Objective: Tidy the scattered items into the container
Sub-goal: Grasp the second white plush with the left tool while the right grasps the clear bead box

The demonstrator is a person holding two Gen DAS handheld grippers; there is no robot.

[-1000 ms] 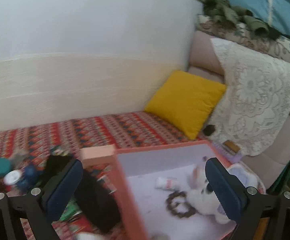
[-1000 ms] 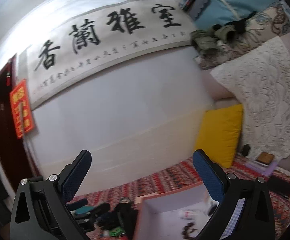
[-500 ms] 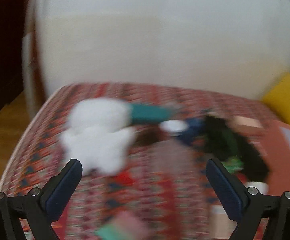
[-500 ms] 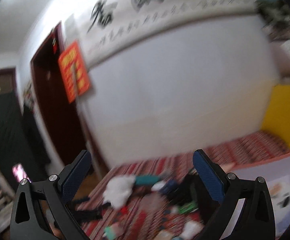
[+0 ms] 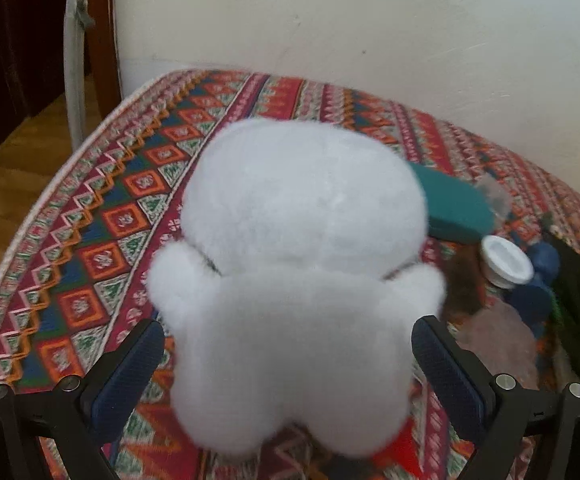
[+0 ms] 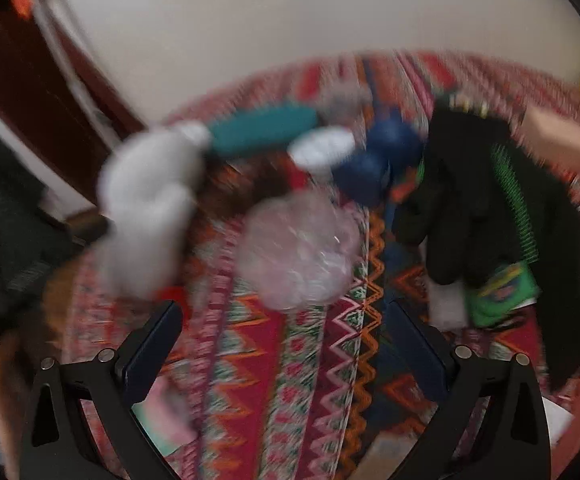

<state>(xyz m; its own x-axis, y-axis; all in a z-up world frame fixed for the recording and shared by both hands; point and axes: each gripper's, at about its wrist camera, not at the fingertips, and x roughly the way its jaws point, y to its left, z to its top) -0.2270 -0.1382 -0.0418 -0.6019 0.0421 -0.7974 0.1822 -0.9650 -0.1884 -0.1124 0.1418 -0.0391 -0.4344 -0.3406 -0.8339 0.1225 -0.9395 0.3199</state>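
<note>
A white plush toy (image 5: 298,288) lies on the patterned cloth, and my open left gripper (image 5: 287,356) straddles its lower body, fingers on each side. It also shows blurred in the right wrist view (image 6: 145,208). My right gripper (image 6: 285,344) is open and empty above the cloth, just short of a clear crumpled plastic bag (image 6: 298,252). Behind lie a teal case (image 6: 261,132), a white cap (image 6: 322,146), a blue object (image 6: 382,160), a black garment (image 6: 474,196) and a green packet (image 6: 502,292). The container's pink corner (image 6: 550,136) shows at far right.
The cloth's edge (image 5: 49,184) drops to a wooden floor on the left. A white wall (image 5: 370,20) rises behind. A white pole (image 5: 74,52) and a dark doorway stand at far left. The teal case (image 5: 450,204) and white cap (image 5: 506,262) lie right of the plush.
Both grippers swung left from the container and dropped toward the scattered items. The left gripper closed in on the white plush toy, which now fills its view.
</note>
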